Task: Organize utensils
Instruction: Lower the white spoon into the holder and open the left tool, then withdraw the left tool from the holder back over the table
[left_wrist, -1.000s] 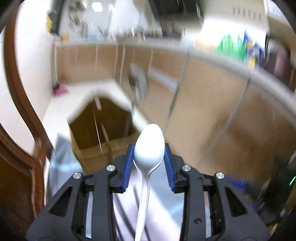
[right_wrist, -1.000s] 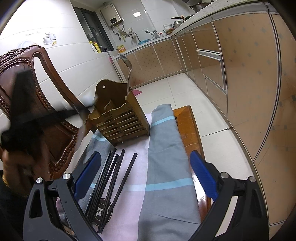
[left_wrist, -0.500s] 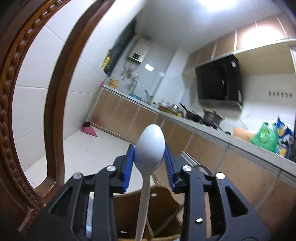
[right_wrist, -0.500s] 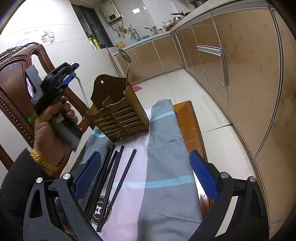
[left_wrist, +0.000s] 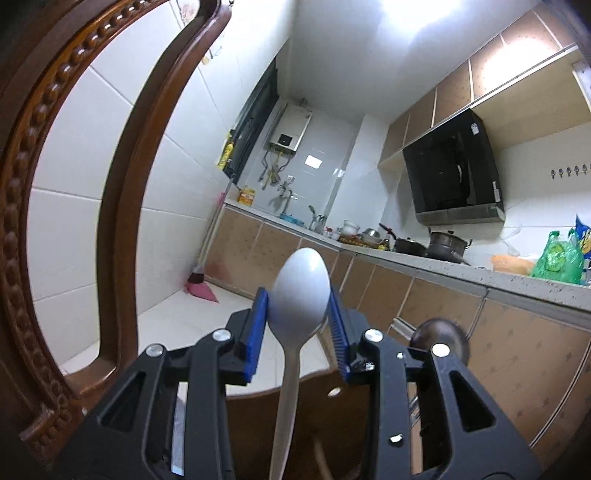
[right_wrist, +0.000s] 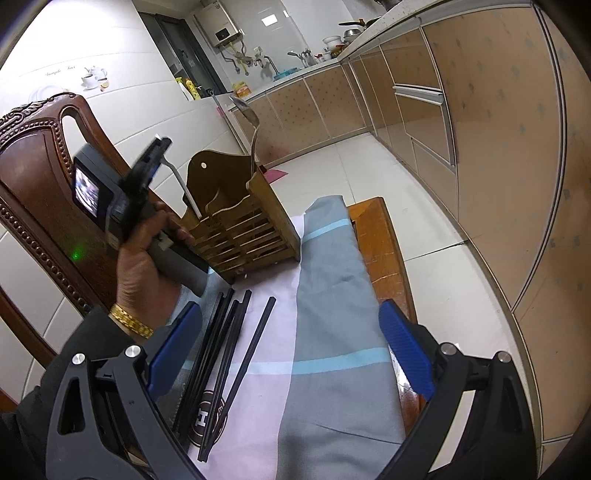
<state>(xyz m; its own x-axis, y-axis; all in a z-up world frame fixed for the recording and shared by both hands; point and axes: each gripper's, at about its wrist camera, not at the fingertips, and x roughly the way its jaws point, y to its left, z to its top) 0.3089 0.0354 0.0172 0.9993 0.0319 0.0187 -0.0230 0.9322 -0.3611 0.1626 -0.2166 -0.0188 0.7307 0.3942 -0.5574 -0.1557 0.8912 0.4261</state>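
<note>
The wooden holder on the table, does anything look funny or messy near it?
A little. The black chopsticks lie loose and fanned out on the cloth in front of the wooden holder, not inside it. The holder itself stands upright and holds a metal spoon.

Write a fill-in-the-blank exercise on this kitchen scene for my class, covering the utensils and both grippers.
1. The left gripper is shut on a white plastic ____.
2. The right gripper's jaws stand ____, with nothing between them.
3. The black chopsticks lie on the ____.
4. A metal spoon stands in the wooden ____.

Missing words: spoon; open; cloth; utensil holder
</note>
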